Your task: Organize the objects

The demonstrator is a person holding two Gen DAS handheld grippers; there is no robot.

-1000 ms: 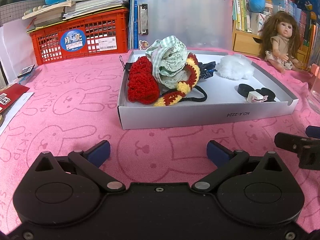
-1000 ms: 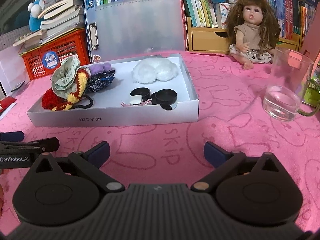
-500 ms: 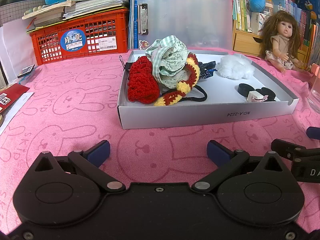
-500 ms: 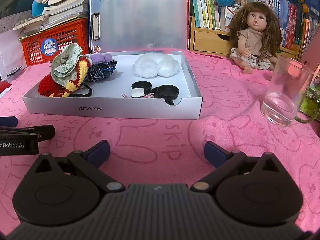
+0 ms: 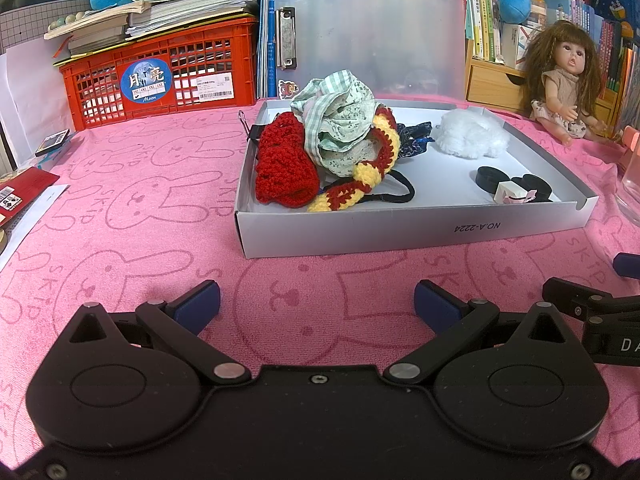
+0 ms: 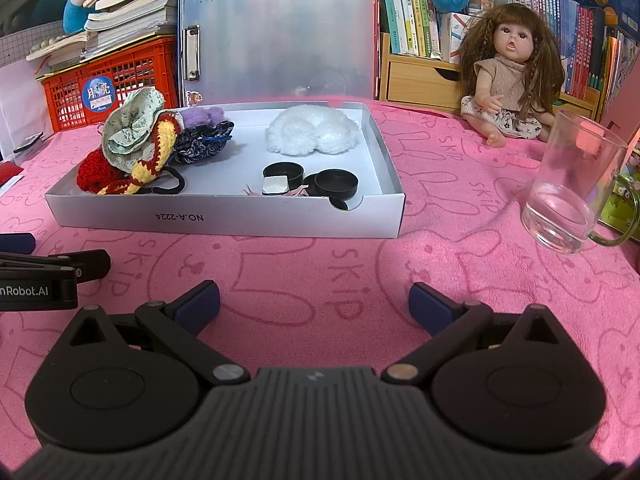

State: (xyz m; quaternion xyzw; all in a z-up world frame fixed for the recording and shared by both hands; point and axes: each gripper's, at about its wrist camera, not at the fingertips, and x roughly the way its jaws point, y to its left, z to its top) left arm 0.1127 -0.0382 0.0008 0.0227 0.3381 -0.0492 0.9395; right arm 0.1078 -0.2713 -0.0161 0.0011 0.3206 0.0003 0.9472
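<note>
Both tools sit low over the pink rabbit-print surface [image 6: 440, 248], each with its blue-padded fingers spread wide and nothing between them. The left hand-held gripper [image 5: 317, 304] points at the one white cardboard tray [image 5: 400, 232], which lies straight ahead of it. The right hand-held gripper [image 6: 314, 302] faces the same tray [image 6: 224, 220] from ahead and slightly to its left. The two tools are side by side, each showing at the edge of the other's view.

Inside the tray, counted:
- one red crocheted piece [image 5: 285, 172] at the end nearer the left tool
- one green-checked fabric scrunchie [image 5: 340, 128] piled on top
- one red-and-yellow knitted band [image 5: 372, 168] curling around it
- one thin black hair tie [image 5: 396, 196]
- one dark blue scrunchie [image 6: 204, 142]
- one purple fluffy item [image 6: 204, 114]
- one white fluffy puff [image 6: 312, 130]
- two black round rings [image 6: 336, 183], with one small white square piece [image 6: 274, 186] beside them

Ahead and to the right of the right tool stands one clear glass mug [image 6: 572, 196]. One doll [image 6: 508, 76] sits beyond it, and one red crate [image 5: 160, 80] stands far ahead-left of the left tool.
</note>
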